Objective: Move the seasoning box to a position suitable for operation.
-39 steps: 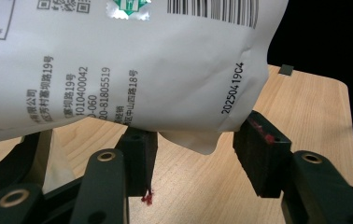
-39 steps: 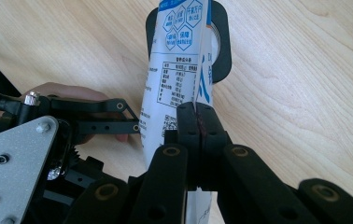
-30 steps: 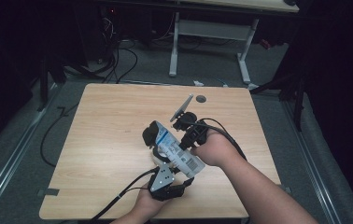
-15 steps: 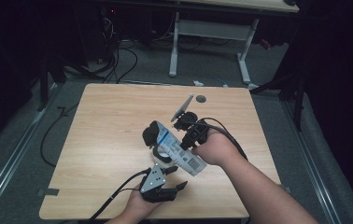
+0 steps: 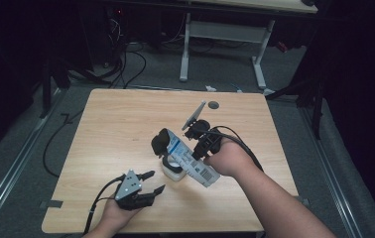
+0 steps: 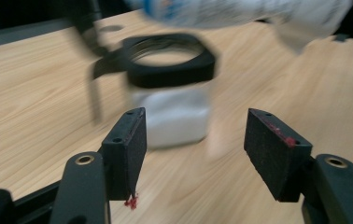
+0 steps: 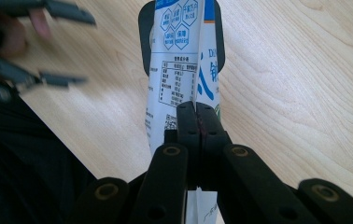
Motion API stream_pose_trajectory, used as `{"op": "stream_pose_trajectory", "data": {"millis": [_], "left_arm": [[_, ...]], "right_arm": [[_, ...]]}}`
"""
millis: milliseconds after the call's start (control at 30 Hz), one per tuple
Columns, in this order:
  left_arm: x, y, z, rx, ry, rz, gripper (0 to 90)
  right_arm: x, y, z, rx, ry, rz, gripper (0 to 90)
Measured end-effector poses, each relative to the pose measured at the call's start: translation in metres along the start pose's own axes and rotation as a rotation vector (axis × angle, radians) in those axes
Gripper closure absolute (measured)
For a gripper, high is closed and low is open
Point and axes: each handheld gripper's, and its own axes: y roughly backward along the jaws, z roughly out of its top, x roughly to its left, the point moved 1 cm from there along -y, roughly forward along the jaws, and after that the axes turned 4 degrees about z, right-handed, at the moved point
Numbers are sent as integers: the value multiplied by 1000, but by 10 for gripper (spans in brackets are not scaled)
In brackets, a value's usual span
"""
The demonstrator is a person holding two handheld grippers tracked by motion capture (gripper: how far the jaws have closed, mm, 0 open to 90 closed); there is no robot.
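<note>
A small white jar (image 5: 172, 170) with a black rim and a flipped-back black lid (image 5: 159, 142) stands on the wooden table (image 5: 116, 119). My right gripper (image 5: 196, 152) is shut on a blue-and-white pouch (image 5: 191, 162), which is tilted with its top end over the jar mouth. In the right gripper view the pads (image 7: 197, 116) pinch the pouch (image 7: 174, 60) flat. My left gripper (image 5: 156, 181) sits near the table's front edge, left of the jar. Its jaws have just been opening, with nothing between them. In the left gripper view, that gripper (image 6: 198, 135) faces the jar (image 6: 170, 112) from a short way off.
A round cable hole (image 5: 213, 104) lies in the table's far edge. Behind the table stands a white desk frame (image 5: 220, 32), with cables on the floor (image 5: 126, 59). Bare tabletop stretches to the left and far side.
My left gripper has let go of the jar, opened, and drawn back to the left along the front edge. The right gripper and pouch have stayed put.
</note>
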Motion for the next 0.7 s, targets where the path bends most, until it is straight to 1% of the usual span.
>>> {"op": "stream_pose_trajectory", "data": {"millis": [100,167,200,233,333,367,400,467,500,533,600,633,700], "left_arm": [[14,9,-6,18,-3,40,402],[22,14,-10,22,17,50,402],[25,17,-12,24,18,58,402],[28,20,-13,23,24,66,402],[36,25,-14,17,56,96,405],[39,26,-14,13,76,102,406],[41,28,-14,8,88,106,406],[42,29,-14,-1,101,111,406],[43,28,-15,0,99,114,406],[43,28,-15,2,101,114,406],[43,27,-16,8,102,113,408],[43,27,-16,10,99,113,409],[43,27,-16,7,99,113,409]], "right_arm": [[0,-1,0,9,-8,-2,900],[0,-1,1,6,-18,0,900],[0,-1,1,5,-12,0,900],[0,-1,1,5,-17,-1,900],[-1,0,0,0,-7,2,900],[0,0,-1,2,-20,4,900],[0,0,-1,2,-22,2,900],[-1,0,-2,1,-12,1,900],[0,0,-3,2,-20,2,900],[-1,0,-4,-2,-11,0,900],[-1,0,-5,0,-18,2,900],[0,0,-6,2,-35,4,900],[-1,0,-6,1,-16,1,900]]}}
